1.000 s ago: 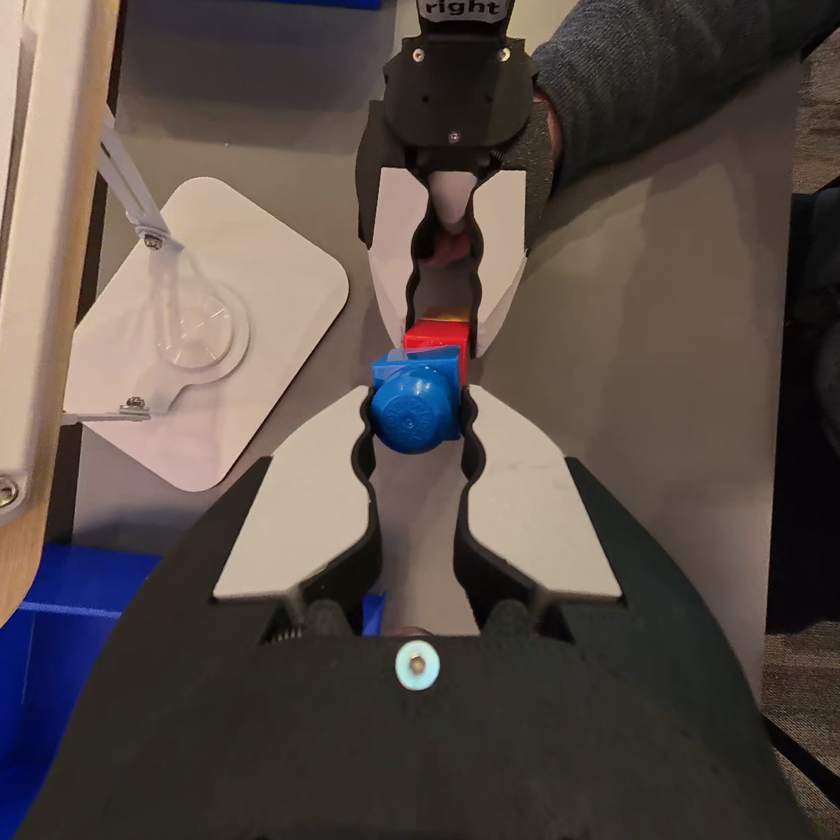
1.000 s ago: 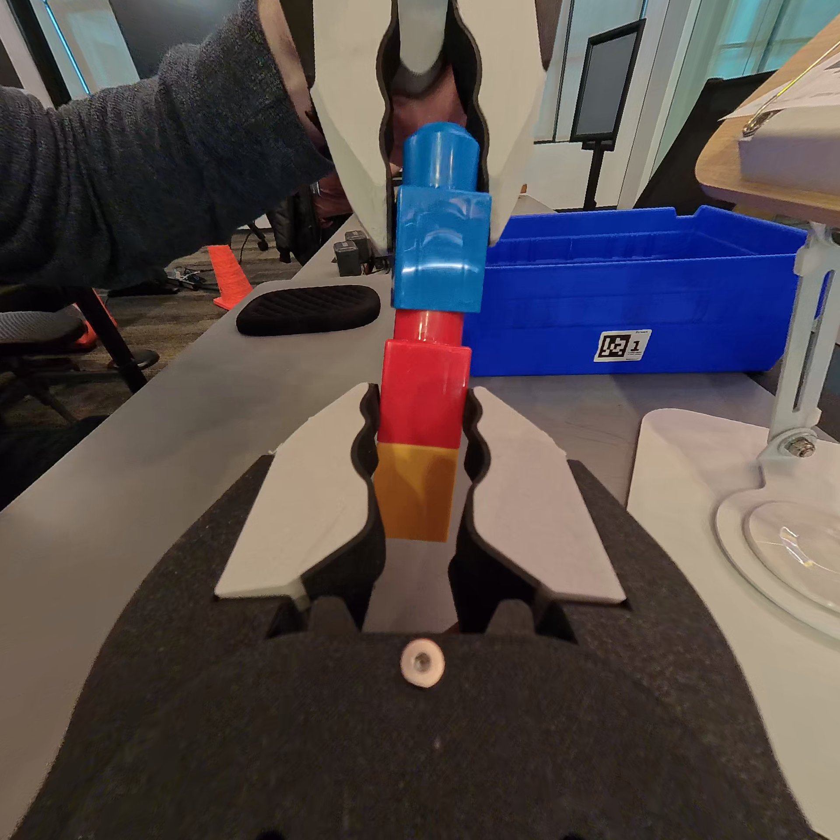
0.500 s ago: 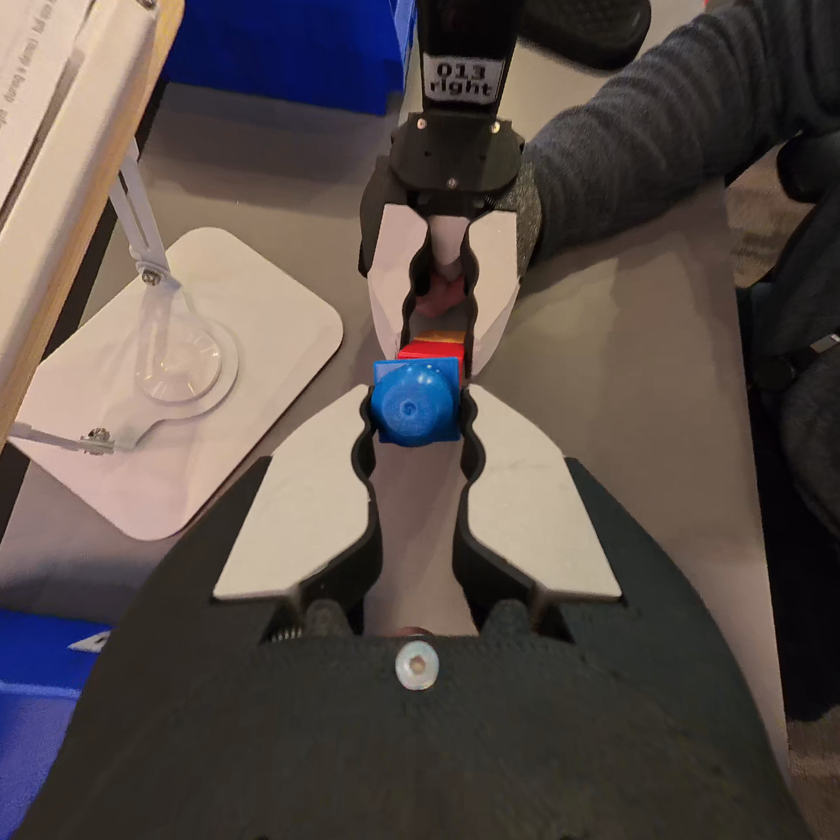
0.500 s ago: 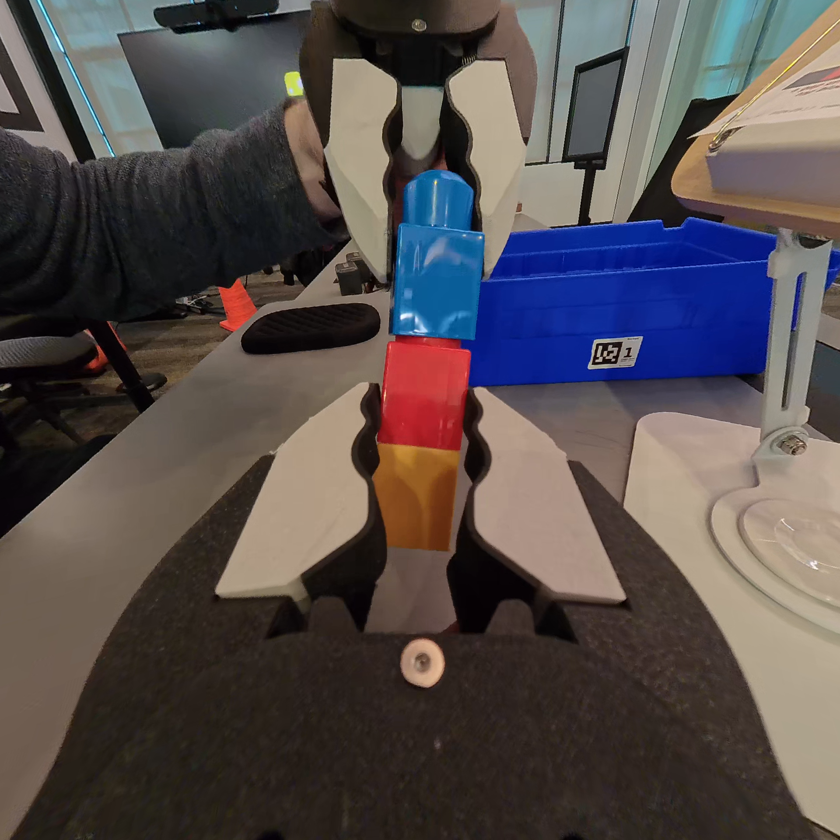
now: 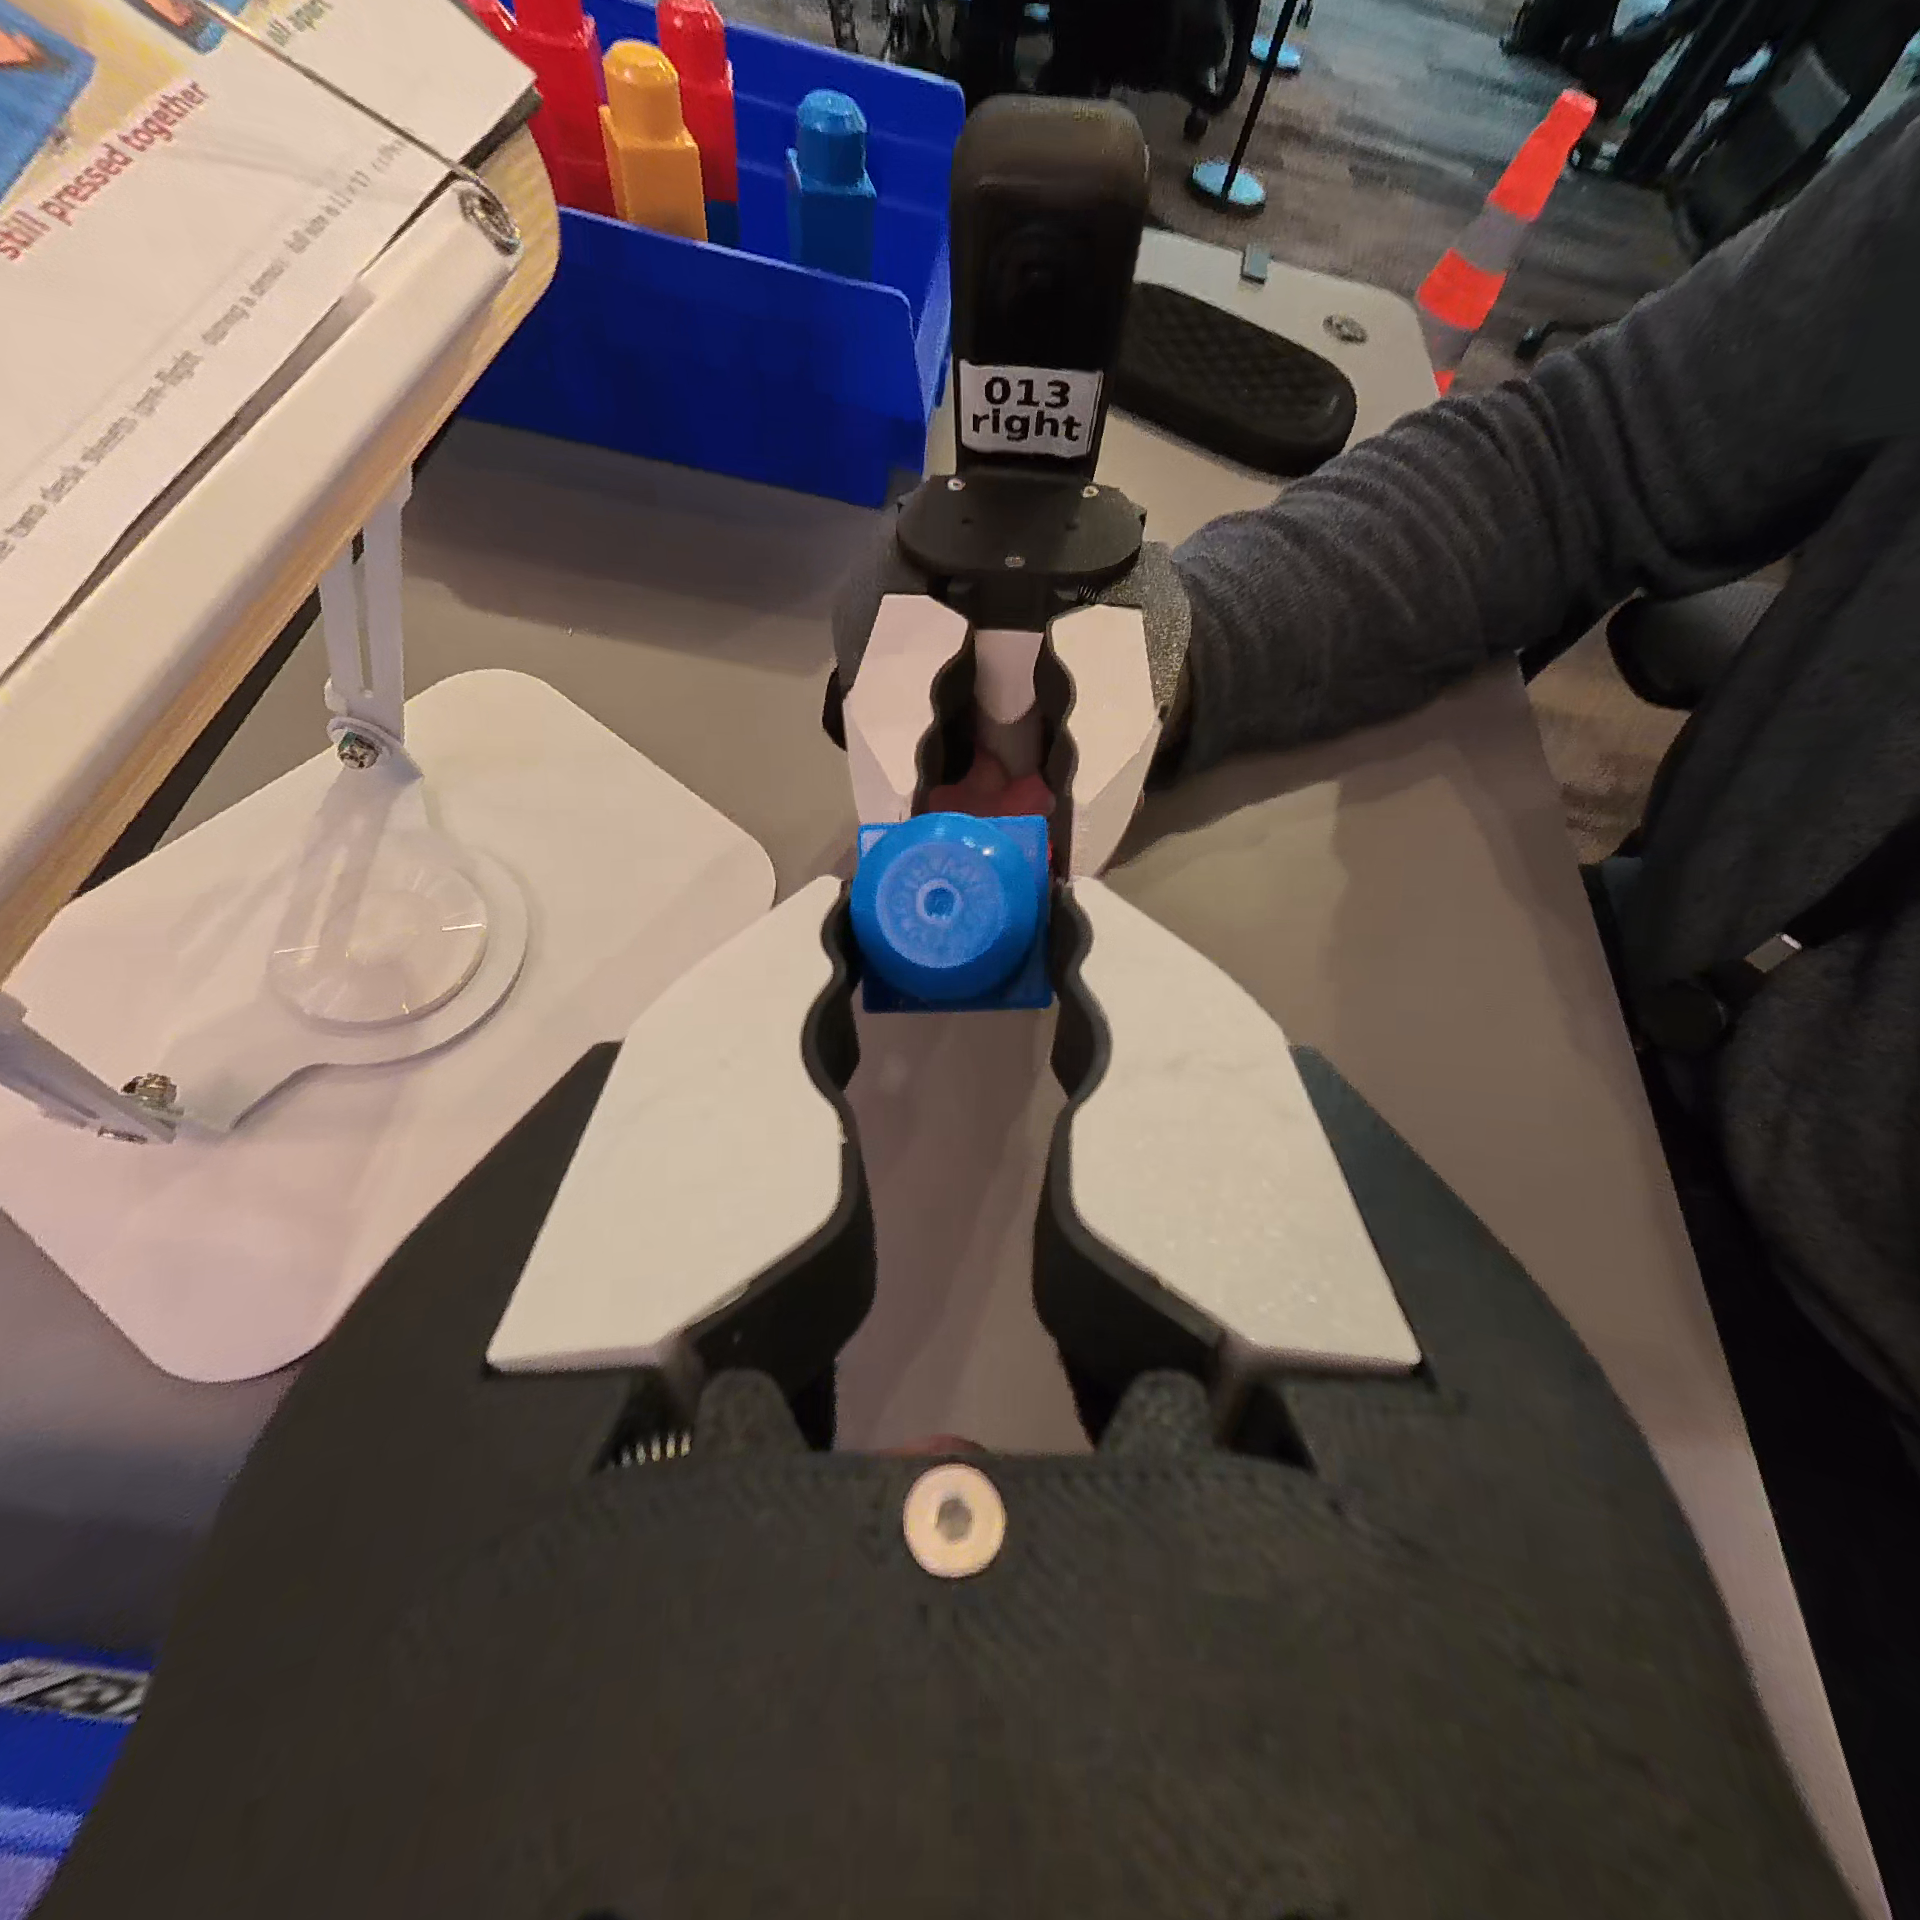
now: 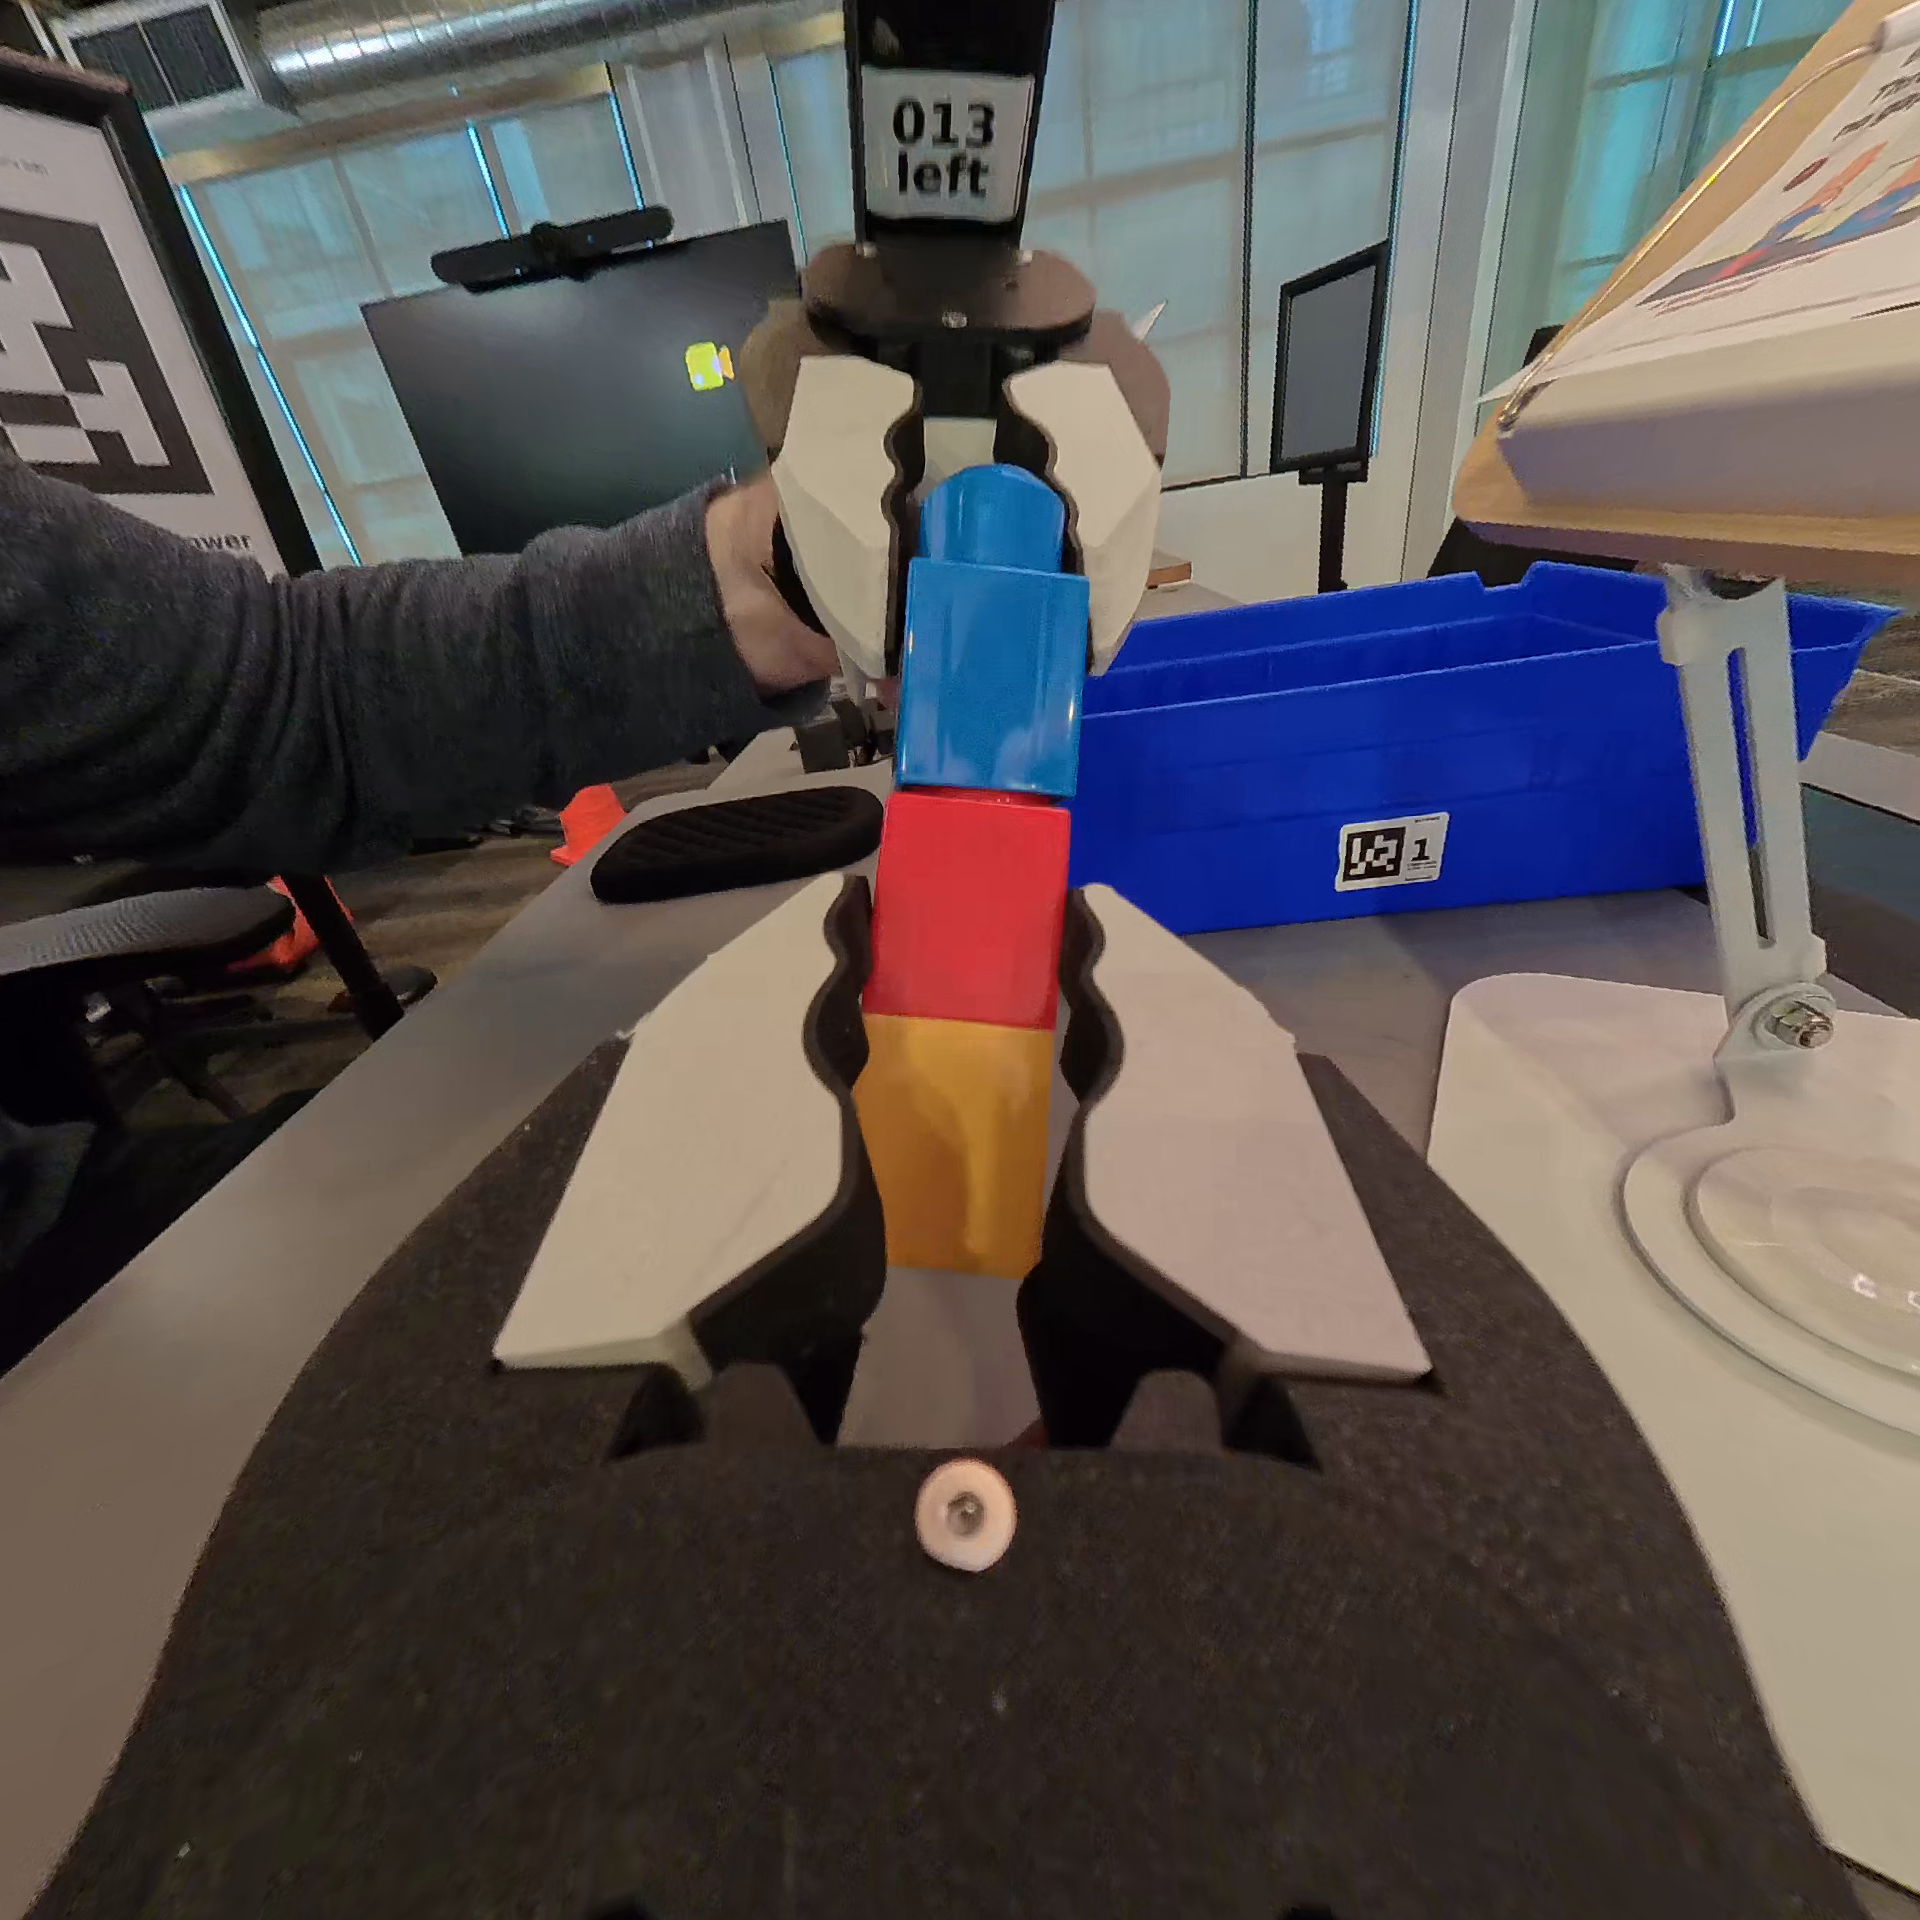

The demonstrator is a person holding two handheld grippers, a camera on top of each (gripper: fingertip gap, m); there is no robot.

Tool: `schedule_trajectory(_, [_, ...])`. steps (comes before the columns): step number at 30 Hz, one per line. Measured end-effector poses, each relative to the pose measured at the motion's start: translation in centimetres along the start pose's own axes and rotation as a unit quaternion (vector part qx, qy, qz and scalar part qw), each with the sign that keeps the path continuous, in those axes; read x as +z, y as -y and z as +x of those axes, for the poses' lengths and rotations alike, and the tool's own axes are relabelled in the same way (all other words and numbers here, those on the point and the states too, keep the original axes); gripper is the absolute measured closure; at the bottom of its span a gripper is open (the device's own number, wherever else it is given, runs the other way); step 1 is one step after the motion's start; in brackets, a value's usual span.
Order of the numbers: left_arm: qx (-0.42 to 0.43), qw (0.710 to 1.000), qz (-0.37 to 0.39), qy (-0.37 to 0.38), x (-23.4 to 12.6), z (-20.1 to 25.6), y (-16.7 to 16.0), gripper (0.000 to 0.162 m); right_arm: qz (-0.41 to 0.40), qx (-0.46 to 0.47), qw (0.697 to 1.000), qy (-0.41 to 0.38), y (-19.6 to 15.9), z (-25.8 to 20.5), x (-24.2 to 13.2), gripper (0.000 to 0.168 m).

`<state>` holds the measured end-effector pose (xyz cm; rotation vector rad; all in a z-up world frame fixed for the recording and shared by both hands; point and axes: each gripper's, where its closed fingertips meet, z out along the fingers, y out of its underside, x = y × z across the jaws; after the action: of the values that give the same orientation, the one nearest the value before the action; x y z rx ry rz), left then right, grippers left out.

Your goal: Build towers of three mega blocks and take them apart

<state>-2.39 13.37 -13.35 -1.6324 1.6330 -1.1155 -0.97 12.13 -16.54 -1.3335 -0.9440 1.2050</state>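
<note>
Grey counter (image 6: 312, 1164) lies under everything, and it has a blue bin (image 6: 1455, 748) at the far side. In the left wrist view we see another blue bin (image 5: 727, 343) with spare red, yellow and blue blocks standing in it. Beside us is a white stand base (image 5: 582, 790) that holds up a paper board.

Next comes our tower, standing between the two tools. A second ago the blue block (image 6: 987, 675) sat high and tipped, and we could see the red peg under it. Now the peg is hidden and the blue block sits flat on the red block (image 6: 966, 904). The red block sits on the yellow block (image 6: 956, 1143). So we think this tower of three is built.

Our right gripper (image 6: 961, 935) is closed on the red block and may also press the yellow one. Our left gripper (image 5: 951, 914) is closed around the blue block from above.

We think taking it apart comes next. The same hold would work for pulling the blue block off.
</note>
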Motion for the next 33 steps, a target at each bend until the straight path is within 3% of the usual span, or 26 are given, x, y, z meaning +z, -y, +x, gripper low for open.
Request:
schedule_trajectory(11, [-0.038, 0.996, 0.077, -0.001, 0.5, -0.6, 0.1, 0.128, 0.033, 0.022, 0.999, -0.002, 0.8, 0.6, -0.7, 0.134])
schedule_trajectory(19, [-0.036, 0.987, 0.154, -0.008, 0.9, -0.2, 2.7, 0.128, 0.014, 0.002, 1.000, -0.003, 0.3, 0.2, -0.3, 0.134])
schedule_trajectory(27, [-0.035, 0.989, 0.142, 0.005, 1.0, -0.4, 3.1, 0.128, 0.036, 0.018, 0.999, 0.002, 0.9, 0.4, -0.8, 0.134])
schedule_trajectory(33, [-0.045, 0.996, 0.074, 0.014, 0.7, -0.6, 1.6, 0.128, 0.041, 0.021, 0.999, 0.002, 1.0, 0.5, -0.9, 0.134])
